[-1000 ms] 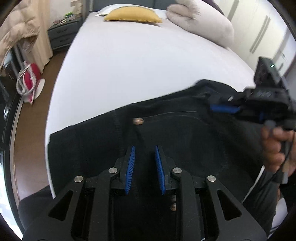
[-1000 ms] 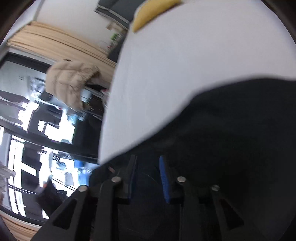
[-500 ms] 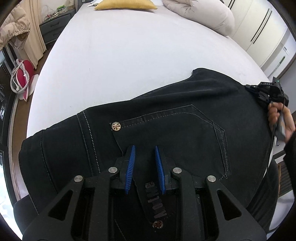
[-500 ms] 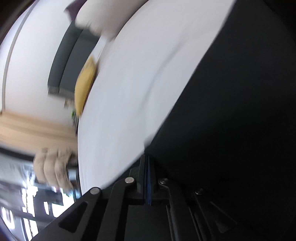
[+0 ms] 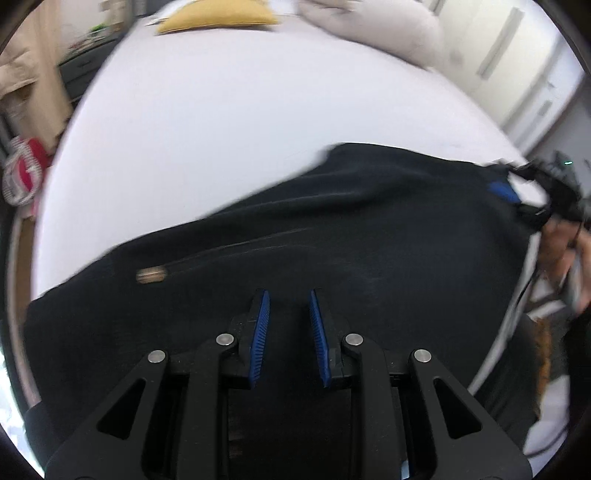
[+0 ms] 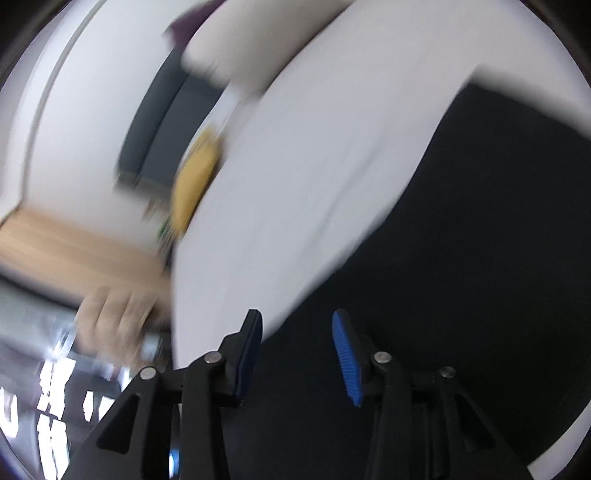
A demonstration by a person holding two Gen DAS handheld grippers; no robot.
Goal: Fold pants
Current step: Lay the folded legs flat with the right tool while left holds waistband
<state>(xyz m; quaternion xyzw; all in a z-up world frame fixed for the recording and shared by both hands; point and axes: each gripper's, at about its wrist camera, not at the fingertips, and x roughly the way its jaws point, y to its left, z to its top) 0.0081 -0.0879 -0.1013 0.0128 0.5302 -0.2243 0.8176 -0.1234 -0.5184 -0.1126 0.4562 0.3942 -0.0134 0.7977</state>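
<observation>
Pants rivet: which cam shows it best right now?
Left wrist. The rivet shows as a motion-smeared brass dot on the pants, left of the left gripper. The right wrist view shows only plain dark cloth, blurred, with no rivet in sight.

black pants (image 5: 332, 236) with a small brass-coloured rivet (image 5: 151, 275) lie on a plain white bed (image 5: 240, 129). a mustard-yellow pillow (image 5: 216, 16) and a pale grey-beige pillow (image 5: 384, 29) sit at the far end. the left gripper (image 5: 289, 332) is black with blue ribbed pads (image 5: 260, 332); the right gripper (image 6: 295, 354) is black with blue pads (image 6: 345, 358) too. a red and white bag (image 5: 22, 173) is at the left edge, and a beige coat (image 5: 14, 77) hangs above it. the wardrobe (image 5: 517, 62) is white.
</observation>
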